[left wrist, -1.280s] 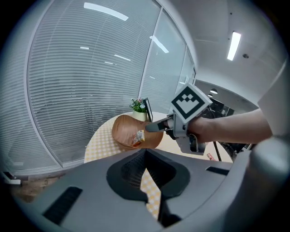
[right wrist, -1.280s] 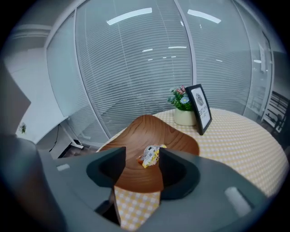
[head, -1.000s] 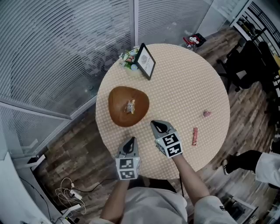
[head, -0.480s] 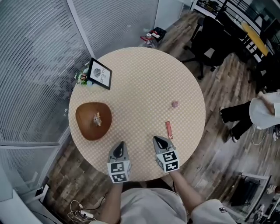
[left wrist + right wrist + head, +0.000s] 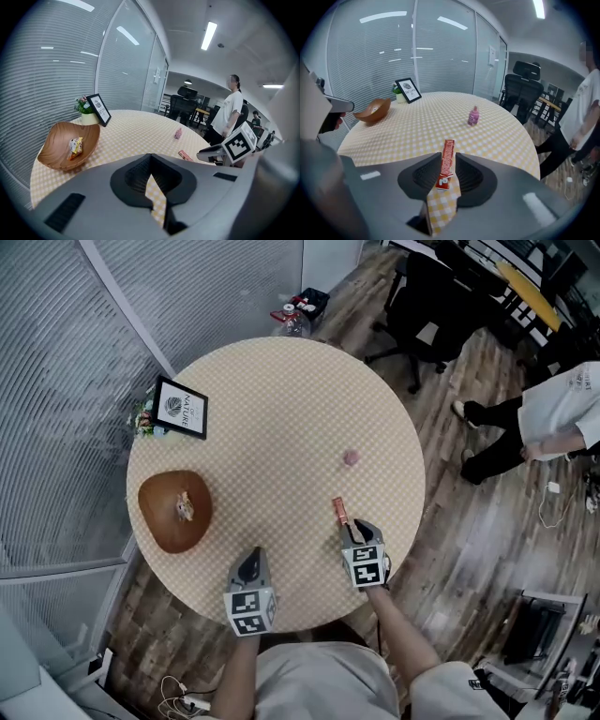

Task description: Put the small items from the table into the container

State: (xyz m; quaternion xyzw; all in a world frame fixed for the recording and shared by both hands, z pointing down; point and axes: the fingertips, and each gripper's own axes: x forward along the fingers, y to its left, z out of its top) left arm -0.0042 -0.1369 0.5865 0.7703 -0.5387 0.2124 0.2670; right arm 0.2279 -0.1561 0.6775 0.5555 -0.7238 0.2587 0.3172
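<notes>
A round surface (image 5: 281,399) under a yellow checked cloth stood in a glass-walled office with a wood floor. The right gripper (image 5: 449,169) hung low over the cloth, its jaws opening around the near end of the red packet (image 5: 446,161). The pads were not pressing on it, so it was released and nothing was held. The gap looked barely wider than the packet. A descent slightly off-centre could probably set a jaw tip on it or shove it along the cloth, and a clench might pinch the cloth too. The packet was thin and caught only at its end, so it could likely pivot or slip out. The wooden bowl (image 5: 157,521) sat well apart on the left, making for a long carry. The left gripper (image 5: 249,563) rested near the surface's edge in front of the person, clenched on nothing. A small pink item (image 5: 351,457) lay beyond the packet, too small to identify. The packet's print was unreadable. The wrapped snack (image 5: 184,507) in the bowl was hard to make out, and a framed card (image 5: 182,409) partly hid a little plant behind it.
</notes>
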